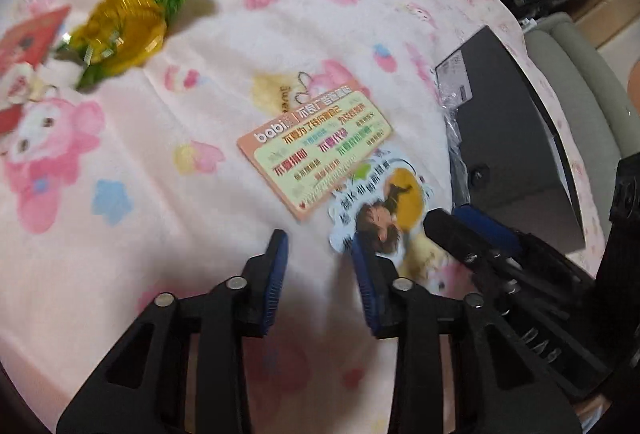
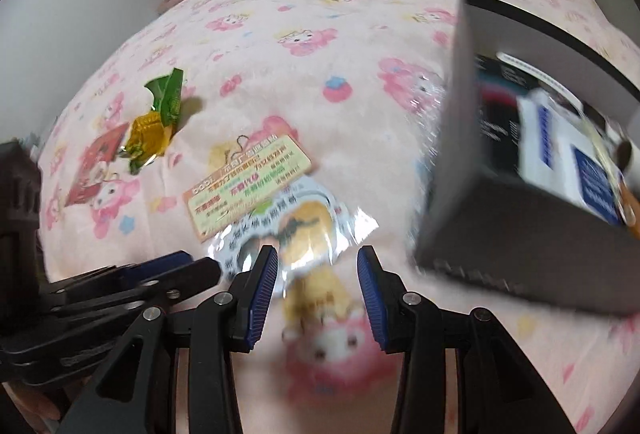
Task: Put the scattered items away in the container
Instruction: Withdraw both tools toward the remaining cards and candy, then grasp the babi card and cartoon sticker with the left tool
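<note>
My blue ribbed pads (image 1: 276,282) sit on black fingers over a pale pink blanket (image 1: 312,18) printed with pink rabbit figures, near a green and gold wrapper (image 1: 136,10), an orange-edged yellow card (image 1: 316,150), a red packet (image 2: 96,162) and a dark grey box (image 2: 504,222).

- Blanket (image 2: 320,34): soft fleecy cloth, matt.
- Card (image 1: 316,150): smooth printed paper.
- Sticker sleeve (image 2: 304,230): glossy clear plastic.
- Candy wrappers (image 1: 132,22): shiny crinkled foil.
- Box (image 2: 500,254): matt dark card.
- Gripper pads (image 2: 264,290): ribbed blue rubber.
</note>
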